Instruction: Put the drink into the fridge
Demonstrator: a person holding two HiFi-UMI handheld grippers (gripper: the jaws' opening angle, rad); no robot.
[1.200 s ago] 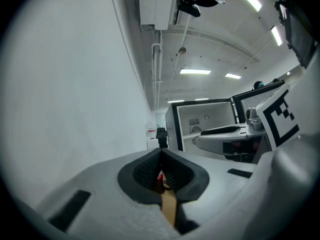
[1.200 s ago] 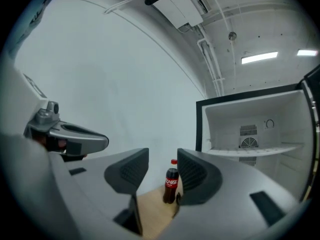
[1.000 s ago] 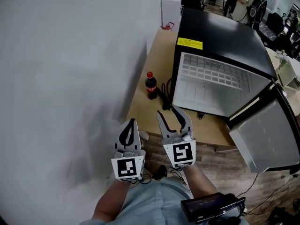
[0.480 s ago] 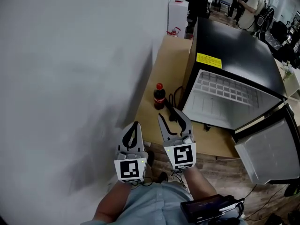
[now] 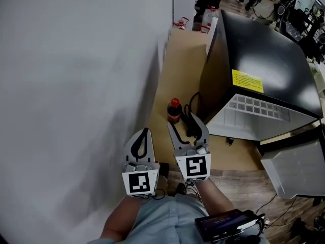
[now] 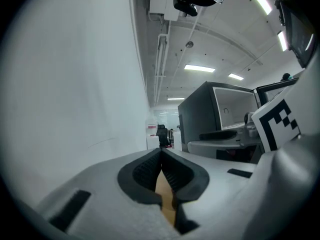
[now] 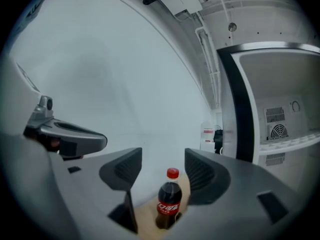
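A small cola bottle [image 5: 174, 111] with a red cap stands upright on the wooden tabletop [image 5: 183, 60], between the white wall and the black fridge [image 5: 259, 65]. The fridge door [image 5: 297, 169] hangs open at the right, showing a white interior. My right gripper [image 5: 187, 124] points at the bottle [image 7: 168, 200] from a short way off; its jaws are opening and nothing is between them. My left gripper [image 5: 142, 139] is beside it on the left, near the wall, with its jaws pressed together and empty [image 6: 161, 176].
A black cable [image 5: 192, 105] lies on the table beside the bottle, against the fridge's side. The white wall [image 5: 76, 85] runs close along the left. Boxes and bottles [image 5: 189, 4] stand at the table's far end. A black device [image 5: 226, 225] hangs at the person's waist.
The view has shifted forward and left, so the bottle and fridge side sit closer ahead. My right gripper's jaws have spread wider. The left gripper has kept its place.
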